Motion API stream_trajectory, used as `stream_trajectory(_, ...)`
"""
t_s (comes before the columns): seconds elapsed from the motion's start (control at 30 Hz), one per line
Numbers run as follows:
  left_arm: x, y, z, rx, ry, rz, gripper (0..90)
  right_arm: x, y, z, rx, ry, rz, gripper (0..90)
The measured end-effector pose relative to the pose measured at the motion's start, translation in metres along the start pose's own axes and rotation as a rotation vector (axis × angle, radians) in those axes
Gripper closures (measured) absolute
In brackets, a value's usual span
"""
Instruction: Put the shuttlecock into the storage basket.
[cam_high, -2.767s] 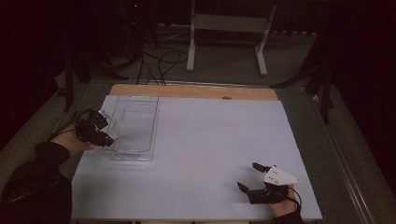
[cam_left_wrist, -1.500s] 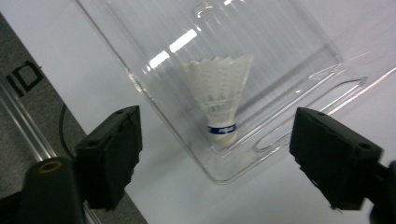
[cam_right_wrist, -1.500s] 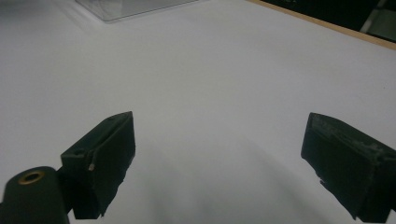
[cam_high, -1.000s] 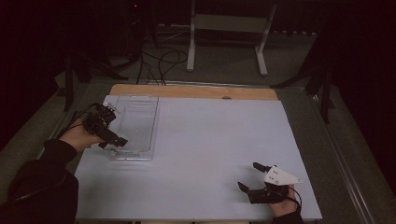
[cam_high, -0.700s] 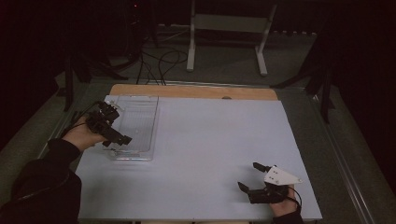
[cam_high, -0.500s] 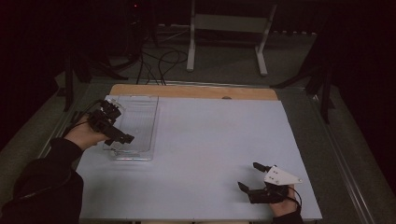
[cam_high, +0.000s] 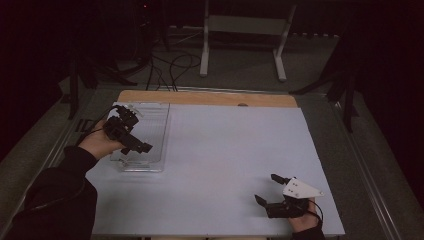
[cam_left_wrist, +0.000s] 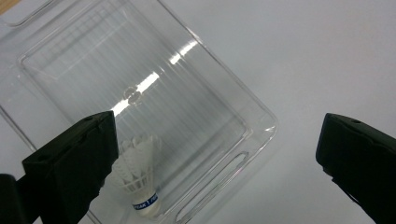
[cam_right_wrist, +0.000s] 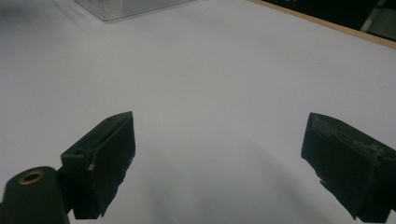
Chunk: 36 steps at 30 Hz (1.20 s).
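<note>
A clear plastic tray (cam_high: 163, 131) lies at the table's left. In the left gripper view a white shuttlecock (cam_left_wrist: 140, 182) with a blue band lies inside the tray (cam_left_wrist: 261, 126), near one corner, cork end toward the rim. My left gripper (cam_high: 139, 129) hovers above the tray, open, jaws wide apart (cam_left_wrist: 217, 154) with nothing between them. My right gripper (cam_high: 268, 189) rests low near the table's front right, open and empty (cam_right_wrist: 217, 135), pointing across the white tabletop (cam_right_wrist: 210, 70) toward the tray's corner (cam_right_wrist: 130, 7).
A wooden strip (cam_high: 210, 97) runs along the table's far edge. Behind it on the floor stand a white frame (cam_high: 245, 25) and loose cables (cam_high: 170, 65). Metal rails (cam_high: 370, 175) border the table's sides.
My left hand has carried its gripper from the tray's left side forward and rightward over the tray. The right gripper has stayed still.
</note>
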<state>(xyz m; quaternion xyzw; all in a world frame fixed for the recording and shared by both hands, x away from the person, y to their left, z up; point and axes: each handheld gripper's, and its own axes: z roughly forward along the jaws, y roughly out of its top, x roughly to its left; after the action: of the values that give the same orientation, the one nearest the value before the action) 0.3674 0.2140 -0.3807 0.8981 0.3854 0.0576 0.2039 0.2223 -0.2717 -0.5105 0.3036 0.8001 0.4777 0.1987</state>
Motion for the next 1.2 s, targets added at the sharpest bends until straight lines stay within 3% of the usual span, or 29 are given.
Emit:
stream_trajectory(0.4, -0.008, 0.011, 0.000, -0.043, -0.030, -0.006, 0.0, 0.000, 0.000, 0.000, 0.000, -0.001, 0.000, 10.0)
stream_trajectory(0.57, -0.014, 0.016, 0.001, -0.058, -0.033, 0.014, 0.0, 0.000, 0.000, 0.000, -0.001, 0.001, 0.002, 10.1)
stream_trajectory(0.77, -0.020, 0.022, 0.002, -0.083, -0.071, 0.008, 0.0, 0.000, 0.000, 0.000, -0.002, 0.001, 0.002, 10.0)
stream_trajectory(1.03, -0.029, 0.028, 0.005, -0.097, -0.076, 0.042, 0.0, 0.000, 0.000, 0.000, -0.002, 0.001, 0.001, 10.1)
stream_trajectory(1.2, -0.038, 0.032, 0.007, -0.130, -0.112, 0.096, 0.1, 0.000, 0.000, 0.000, -0.001, 0.002, 0.001, 10.0)
